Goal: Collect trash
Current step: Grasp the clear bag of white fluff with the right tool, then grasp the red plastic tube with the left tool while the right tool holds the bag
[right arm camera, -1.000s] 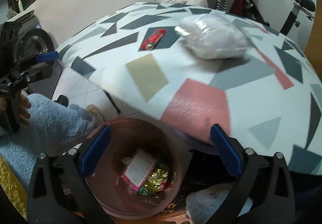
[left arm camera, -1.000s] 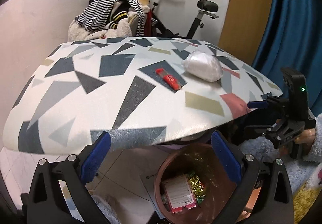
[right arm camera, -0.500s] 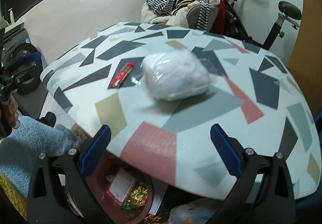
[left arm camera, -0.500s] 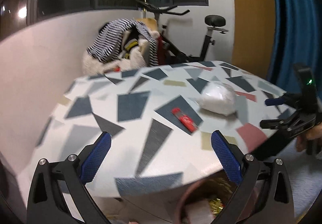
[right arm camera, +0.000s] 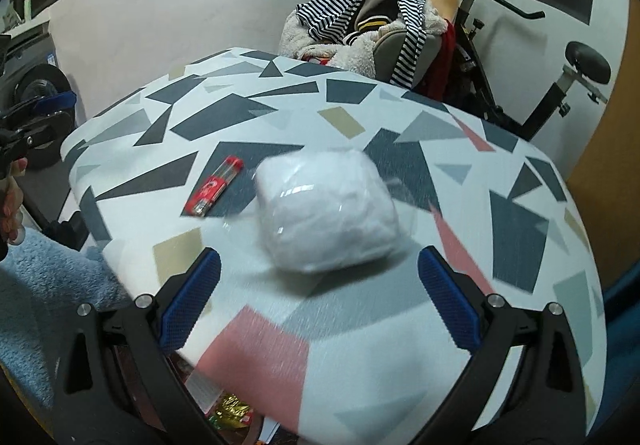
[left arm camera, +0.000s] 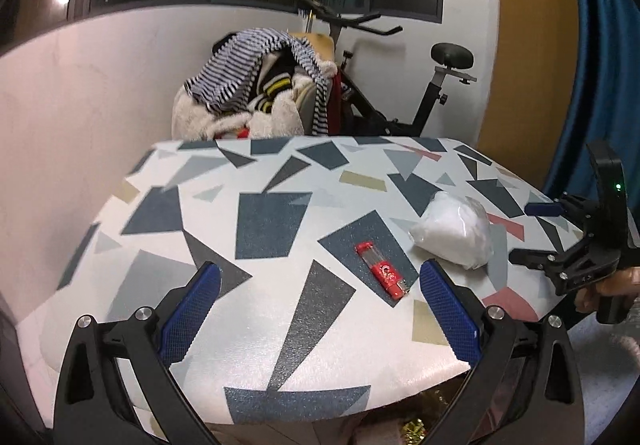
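- Behind the table point(left arm camera: 280, 325) stand a white wall, dark windows, an exercise bike point(left arm camera: 436, 85) and a chair heaped with clothes point(left arm camera: 256, 85).
- Two pieces of trash lie on the patterned tabletop, toward its near right corner in the left wrist view: a red packet point(left arm camera: 383, 270) and, just beside it, a white bag point(left arm camera: 456, 234) of soft stuffing in clear plastic.
- At the table's near edge the left gripper point(left arm camera: 316, 309) hangs with its jaws spread wide and nothing in them; the packet sits just ahead of its right finger.
- Facing the bag, the right gripper point(right arm camera: 318, 299) is spread just as wide and also holds nothing, the bag centred ahead between its fingers.
- Below the near edge, glimpses of foil wrappers point(right arm camera: 232, 407) suggest a bin there, though it is mostly hidden.
- Judged advice: the bag is nearly as wide as the opening, so the right gripper should go in low and level, straddle the bag's middle, then close gently, since slick plastic may slip.
- The flat packet likely needs fingertips pressed to the tabletop along its narrow sides.
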